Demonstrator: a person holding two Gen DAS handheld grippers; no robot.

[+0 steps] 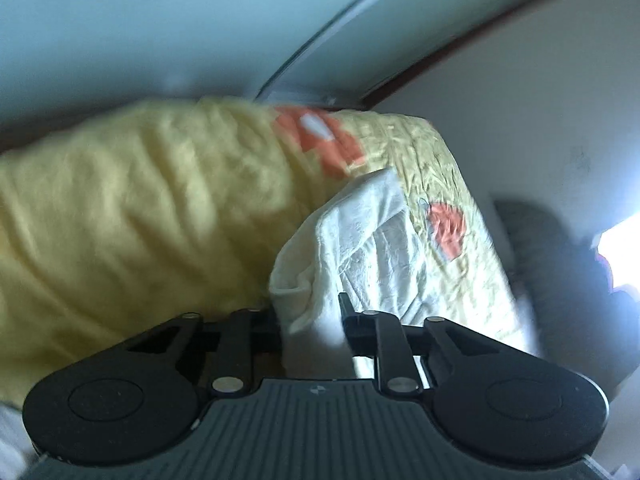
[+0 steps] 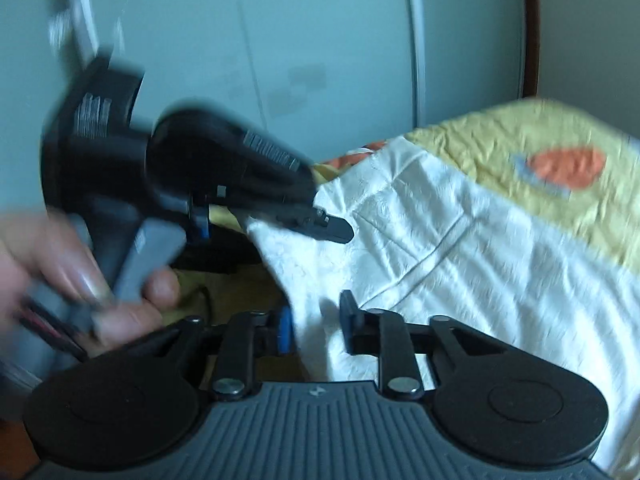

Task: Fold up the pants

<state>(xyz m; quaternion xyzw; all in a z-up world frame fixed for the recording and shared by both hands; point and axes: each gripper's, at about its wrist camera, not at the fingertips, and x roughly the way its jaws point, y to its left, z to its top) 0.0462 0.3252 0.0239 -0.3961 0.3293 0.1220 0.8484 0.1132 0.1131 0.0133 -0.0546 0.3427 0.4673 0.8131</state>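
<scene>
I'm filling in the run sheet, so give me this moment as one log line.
stage: gripping edge | left tool: shut on white pants | right tool: shut on white pants | surface: yellow quilt

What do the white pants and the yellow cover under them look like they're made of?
White pants: thin woven cloth, probably cotton, matte; fine crinkles and a stitched seam show. Yellow cover: soft quilted fabric, matte, puckered all over, with orange patches; the fibre can't be told through the blur.
</scene>
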